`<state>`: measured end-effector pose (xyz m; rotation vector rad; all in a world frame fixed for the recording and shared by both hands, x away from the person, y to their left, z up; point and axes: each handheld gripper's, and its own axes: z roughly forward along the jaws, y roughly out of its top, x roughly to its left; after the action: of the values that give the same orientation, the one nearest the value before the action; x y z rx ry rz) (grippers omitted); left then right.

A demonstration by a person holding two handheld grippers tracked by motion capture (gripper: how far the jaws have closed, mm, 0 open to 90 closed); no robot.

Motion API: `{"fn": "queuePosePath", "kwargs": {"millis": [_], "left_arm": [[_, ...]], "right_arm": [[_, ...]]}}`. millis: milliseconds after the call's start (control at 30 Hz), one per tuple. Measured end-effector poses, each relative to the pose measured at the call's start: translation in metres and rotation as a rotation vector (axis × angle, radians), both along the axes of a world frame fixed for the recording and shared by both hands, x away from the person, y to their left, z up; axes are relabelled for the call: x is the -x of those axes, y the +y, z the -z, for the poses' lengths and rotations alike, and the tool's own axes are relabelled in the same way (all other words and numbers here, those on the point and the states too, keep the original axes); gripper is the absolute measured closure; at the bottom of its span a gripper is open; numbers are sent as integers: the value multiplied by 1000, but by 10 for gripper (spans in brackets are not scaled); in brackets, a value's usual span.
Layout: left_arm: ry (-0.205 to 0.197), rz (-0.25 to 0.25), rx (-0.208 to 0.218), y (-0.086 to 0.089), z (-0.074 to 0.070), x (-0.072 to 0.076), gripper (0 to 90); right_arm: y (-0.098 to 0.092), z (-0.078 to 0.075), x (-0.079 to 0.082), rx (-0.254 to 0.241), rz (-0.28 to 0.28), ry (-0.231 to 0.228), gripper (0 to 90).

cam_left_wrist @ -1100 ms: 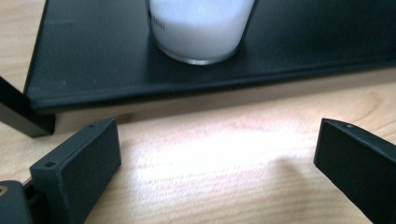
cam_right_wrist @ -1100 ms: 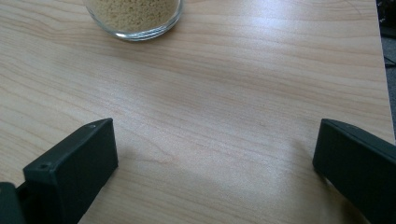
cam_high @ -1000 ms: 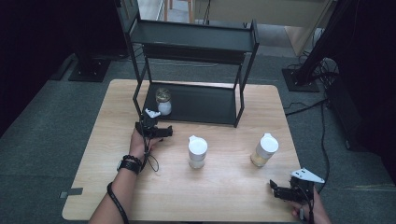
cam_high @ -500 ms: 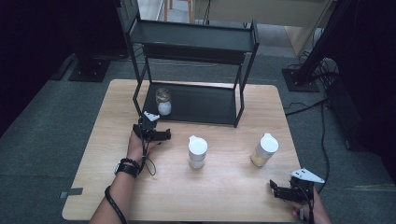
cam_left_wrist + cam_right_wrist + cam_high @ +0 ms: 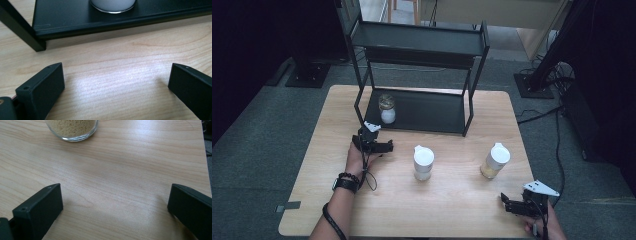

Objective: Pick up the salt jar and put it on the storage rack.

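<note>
Left claw [image 5: 373, 141] [image 5: 116, 75]: jaws flung wide apart, clamped on nothing, touching nothing, only bare wood showing between them. Held low over the light wooden bench [image 5: 452, 210], towards its left edge and just short of the front left leg of the black metal two-tier rack [image 5: 422, 42]. Aimed squarely at the small clear glass jar of white powder [image 5: 386, 108] [image 5: 112, 5], upright at the left end of the rack's lower shelf [image 5: 432, 112], close ahead but apart from both jaws. Probably so placed either just clear of a set-down jar or lined up for a grip on it; impossible to tell which. Width of opening ample for that jar either way.

Right claw [image 5: 517, 205] [image 5: 115, 195]: likewise gaping, empty, parked near the bench's near right corner. Looking across open wood at the glass jar of yellowish grains with a white cap [image 5: 495, 161] [image 5: 71, 128], upright towards the right edge, near but well out of reach of the jaws. Seemingly waiting in a ready pose, mouth wide enough for a straight push onto the jar.

Further out, near the middle of the bench: a third jar, white-capped with pale contents [image 5: 423, 162], upright and untouched, between the two claws and apart from the rack's front edge. Rack itself along the far edge, upper shelf bare, lower shelf with room to the right of the powder jar, likely space for the two jars on the bench.
</note>
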<state>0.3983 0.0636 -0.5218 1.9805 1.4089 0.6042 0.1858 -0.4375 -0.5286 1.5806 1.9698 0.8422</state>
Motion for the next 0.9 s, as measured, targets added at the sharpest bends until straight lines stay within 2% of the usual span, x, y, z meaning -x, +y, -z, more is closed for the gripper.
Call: {"fn": "queuePosePath", "kwargs": {"millis": [900], "left_arm": [[0,-6,0,19,0,26,7]], "right_arm": [[0,0,0,1,0,0,0]]}}
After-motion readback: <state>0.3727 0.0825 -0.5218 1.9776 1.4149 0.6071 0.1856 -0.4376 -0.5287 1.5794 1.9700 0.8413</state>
